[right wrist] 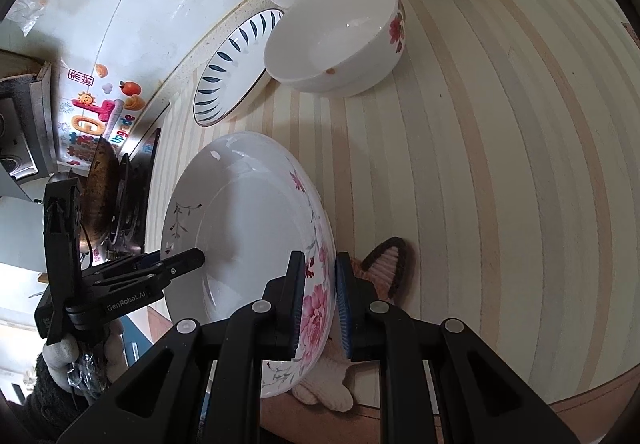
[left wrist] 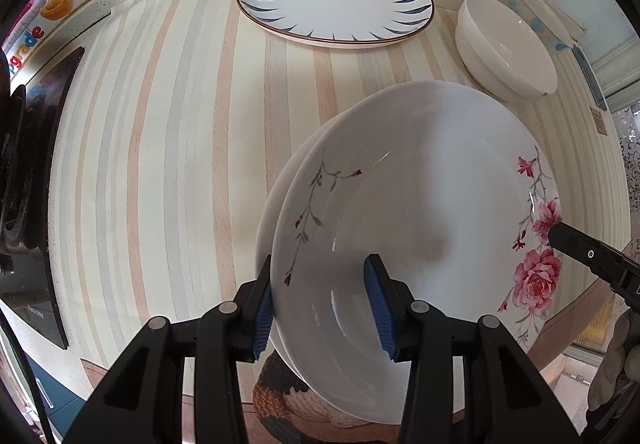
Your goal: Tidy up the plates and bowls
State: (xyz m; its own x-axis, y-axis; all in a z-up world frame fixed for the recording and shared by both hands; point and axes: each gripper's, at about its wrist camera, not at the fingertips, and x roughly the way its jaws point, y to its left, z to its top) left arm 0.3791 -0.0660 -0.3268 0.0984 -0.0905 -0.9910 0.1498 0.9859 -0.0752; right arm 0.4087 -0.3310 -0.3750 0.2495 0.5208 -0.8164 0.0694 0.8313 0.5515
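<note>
Striped counter (left wrist: 160,164) under 2 grippers, left (left wrist: 320,308) and right (right wrist: 318,304), clamping floral plates (left wrist: 420,204), lower plate mostly hidden.

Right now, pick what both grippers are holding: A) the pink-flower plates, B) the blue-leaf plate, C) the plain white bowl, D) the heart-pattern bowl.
A: the left gripper clamps one rim of the stacked pink-flower plates and the right gripper clamps the opposite rim, over the rose print.
</note>
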